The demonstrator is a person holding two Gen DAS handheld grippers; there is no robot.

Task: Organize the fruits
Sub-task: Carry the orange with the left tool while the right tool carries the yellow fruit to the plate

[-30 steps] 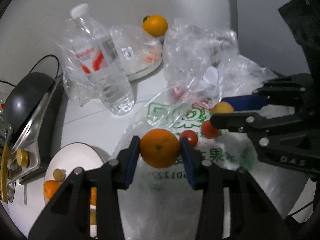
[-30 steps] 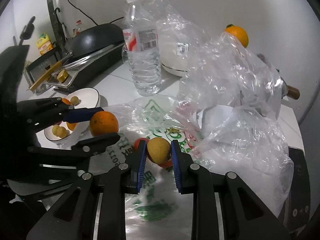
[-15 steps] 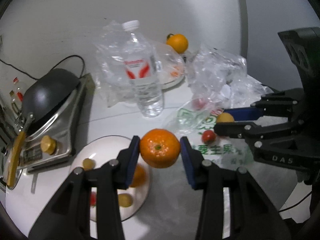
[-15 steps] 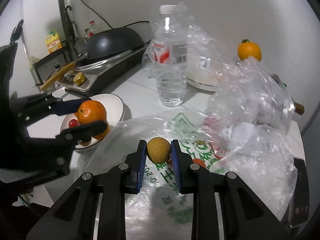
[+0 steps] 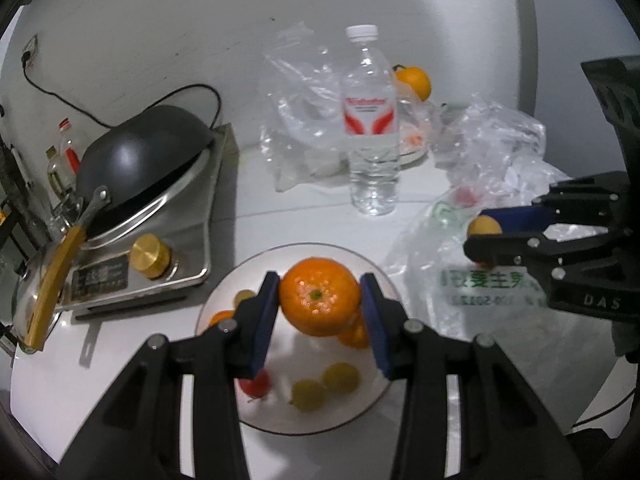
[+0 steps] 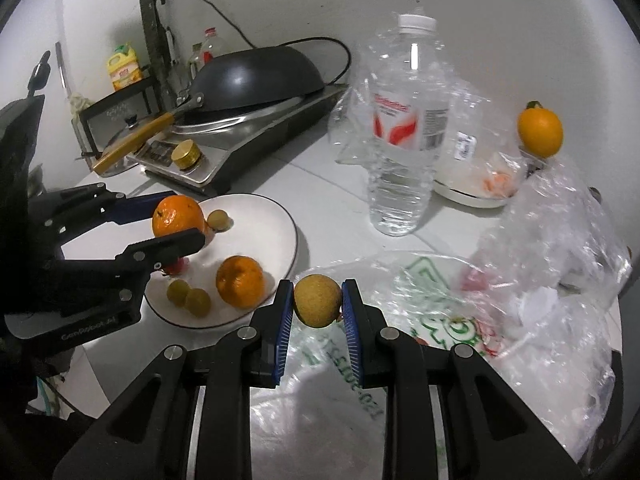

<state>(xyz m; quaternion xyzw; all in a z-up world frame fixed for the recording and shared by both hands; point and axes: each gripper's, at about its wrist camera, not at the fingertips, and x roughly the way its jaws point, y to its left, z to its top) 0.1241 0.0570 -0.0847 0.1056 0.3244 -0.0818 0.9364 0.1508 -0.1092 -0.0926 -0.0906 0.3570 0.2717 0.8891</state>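
Two hand-held grippers each clamp fruit: the left hand-held gripper [image 5: 320,304] pinches an orange [image 5: 319,297] above the white plate [image 5: 384,396]; the right hand-held gripper [image 6: 318,300], nearly closed, grips a small brownish-yellow fruit [image 6: 318,300] over the plastic bag [image 6: 320,392].

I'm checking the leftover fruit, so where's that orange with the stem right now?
The stemmed orange sits at the far right of the right wrist view, by the wall, behind the water bottle and the bagged white dish.

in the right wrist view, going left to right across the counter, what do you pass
yellow carton → wok → white plate → small brown fruit held in the right gripper → water bottle → orange at the wall
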